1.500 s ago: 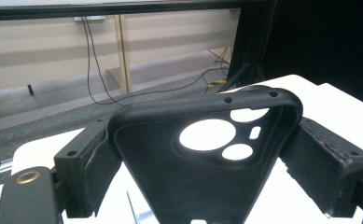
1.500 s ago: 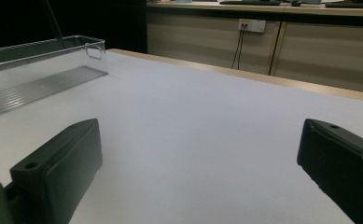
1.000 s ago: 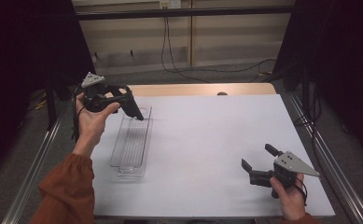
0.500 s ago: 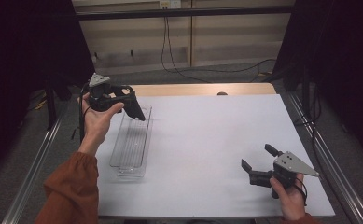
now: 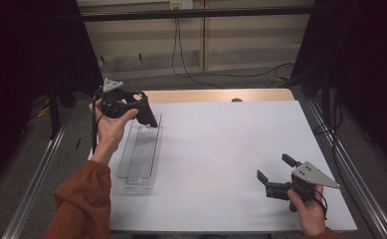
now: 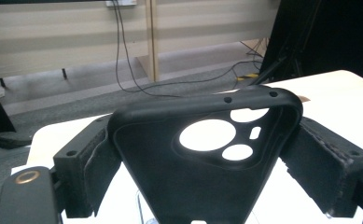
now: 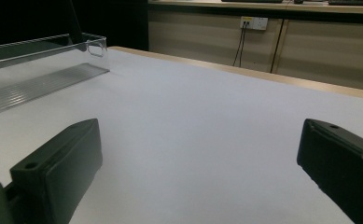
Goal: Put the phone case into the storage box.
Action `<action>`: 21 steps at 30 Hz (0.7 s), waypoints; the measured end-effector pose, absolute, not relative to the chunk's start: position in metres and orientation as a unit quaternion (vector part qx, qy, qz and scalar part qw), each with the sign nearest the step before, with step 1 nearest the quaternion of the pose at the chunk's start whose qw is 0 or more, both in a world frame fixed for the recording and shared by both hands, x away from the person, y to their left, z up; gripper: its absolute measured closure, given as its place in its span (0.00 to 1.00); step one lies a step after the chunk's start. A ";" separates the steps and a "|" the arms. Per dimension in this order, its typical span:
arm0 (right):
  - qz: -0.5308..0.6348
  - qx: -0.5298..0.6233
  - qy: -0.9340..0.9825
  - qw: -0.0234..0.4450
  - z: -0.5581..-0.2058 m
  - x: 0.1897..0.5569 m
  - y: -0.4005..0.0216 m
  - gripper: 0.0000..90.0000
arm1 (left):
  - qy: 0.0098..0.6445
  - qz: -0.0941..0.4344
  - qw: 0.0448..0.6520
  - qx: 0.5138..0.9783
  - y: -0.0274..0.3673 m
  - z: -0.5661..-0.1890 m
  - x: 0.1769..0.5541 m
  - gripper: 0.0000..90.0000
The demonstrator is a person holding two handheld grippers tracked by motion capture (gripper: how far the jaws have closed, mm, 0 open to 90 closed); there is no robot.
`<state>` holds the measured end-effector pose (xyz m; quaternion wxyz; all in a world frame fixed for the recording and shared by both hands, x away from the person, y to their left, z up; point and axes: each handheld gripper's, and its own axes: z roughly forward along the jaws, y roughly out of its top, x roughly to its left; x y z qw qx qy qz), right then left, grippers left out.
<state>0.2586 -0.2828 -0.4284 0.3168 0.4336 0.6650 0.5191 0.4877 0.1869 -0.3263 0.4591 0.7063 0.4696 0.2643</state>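
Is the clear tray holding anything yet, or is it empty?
Empty. The clear tray shows only its bare ribbed floor in the high view; the black phone case is clamped in the left gripper above the tray's far end.

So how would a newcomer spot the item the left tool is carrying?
Start at the white table and find the clear tray along its left side. Above the tray's far end, the left tool is shut on a black phone case. Its round camera cutouts set it apart.
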 end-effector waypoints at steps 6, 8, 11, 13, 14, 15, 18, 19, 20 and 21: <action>0.520 0.432 0.666 0.316 -0.428 0.258 -0.283 0.00 | 0.480 0.272 0.453 0.700 0.180 -0.332 0.489 0.16; 0.519 0.432 0.666 0.316 -0.428 0.259 -0.283 0.00 | 0.484 0.272 0.452 0.697 0.178 -0.334 0.490 0.16; 0.519 0.432 0.666 0.316 -0.428 0.259 -0.283 0.00 | 0.486 0.274 0.447 0.699 0.177 -0.336 0.491 0.16; 0.519 0.432 0.666 0.316 -0.429 0.259 -0.283 0.00 | 0.488 0.279 0.447 0.697 0.177 -0.338 0.492 0.16; 0.519 0.433 0.666 0.316 -0.429 0.259 -0.283 0.00 | 0.490 0.279 0.446 0.695 0.176 -0.338 0.492 0.16; 0.519 0.432 0.667 0.316 -0.429 0.259 -0.283 0.00 | 0.491 0.283 0.446 0.693 0.176 -0.339 0.493 0.16; 0.519 0.432 0.667 0.315 -0.429 0.259 -0.283 0.00 | 0.494 0.286 0.443 0.692 0.176 -0.341 0.494 0.16; 0.519 0.432 0.667 0.314 -0.429 0.259 -0.283 0.00 | 0.494 0.289 0.442 0.690 0.176 -0.342 0.494 0.16; 0.519 0.432 0.667 0.314 -0.429 0.259 -0.283 0.00 | 0.493 0.290 0.442 0.691 0.176 -0.342 0.495 0.16; 0.519 0.432 0.668 0.314 -0.429 0.259 -0.283 0.00 | 0.493 0.289 0.442 0.691 0.176 -0.343 0.495 0.16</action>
